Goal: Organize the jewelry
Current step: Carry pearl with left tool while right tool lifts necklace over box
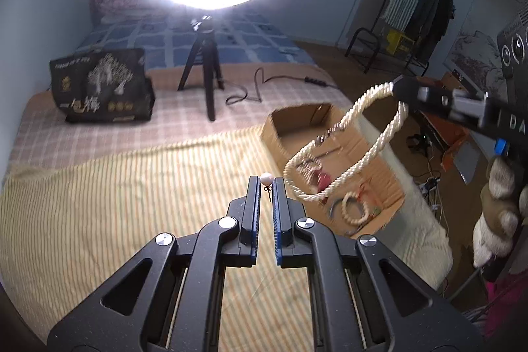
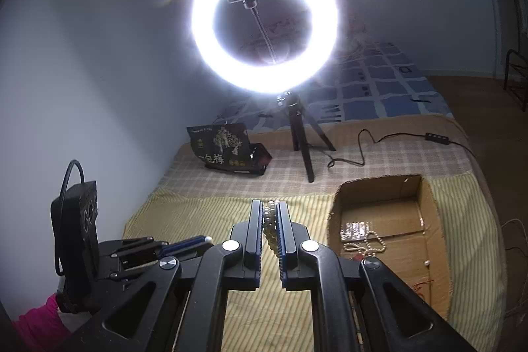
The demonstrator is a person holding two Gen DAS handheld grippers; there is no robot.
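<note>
Pearl earring (image 1: 266, 179): one round white pearl on a thin metal post. It sits between the tips of the left gripper (image 1: 267, 183), pearl uppermost, post pointing down, held above the striped cloth.

Twisted pearl necklace (image 1: 346, 147): cream, multi-strand rope twist with a metal clasp partway along. It hangs as a loop from the closed tips of the right gripper (image 2: 270, 210), suspended over the cardboard box (image 1: 280, 134).

Box: open-topped, lying on the bed. Inside lie a beaded bracelet (image 1: 354, 208), a thin pearl strand (image 2: 366, 244), and red items too blurred to identify.
</note>
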